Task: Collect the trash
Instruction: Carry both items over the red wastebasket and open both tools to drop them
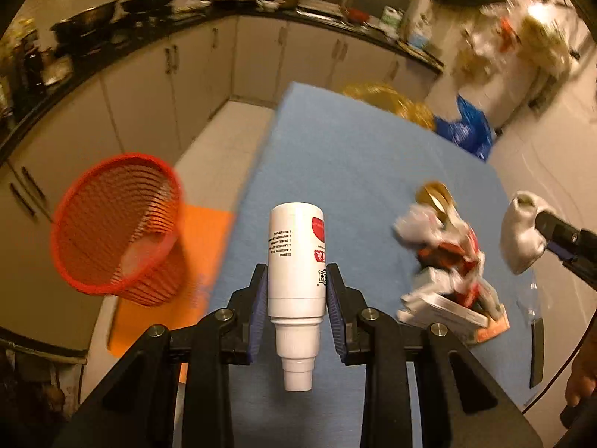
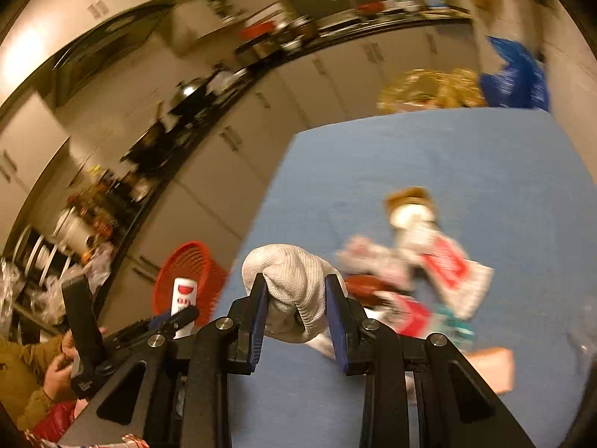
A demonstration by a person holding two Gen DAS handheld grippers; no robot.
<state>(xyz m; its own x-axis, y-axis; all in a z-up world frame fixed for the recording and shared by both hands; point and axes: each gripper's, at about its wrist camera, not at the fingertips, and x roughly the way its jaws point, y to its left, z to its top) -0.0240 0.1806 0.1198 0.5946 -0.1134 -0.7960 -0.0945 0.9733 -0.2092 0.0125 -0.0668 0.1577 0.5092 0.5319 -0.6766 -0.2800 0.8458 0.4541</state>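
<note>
Basket [image 1: 115, 227] left of table [image 1: 335, 142]

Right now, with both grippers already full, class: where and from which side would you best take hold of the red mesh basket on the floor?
Grip the red mesh basket by its top rim, coming from above. It stands upright on the floor left of the blue table with its mouth open upward, so one finger can probably slip inside and one outside. Its tapered mesh wall looks too wide to span.
</note>
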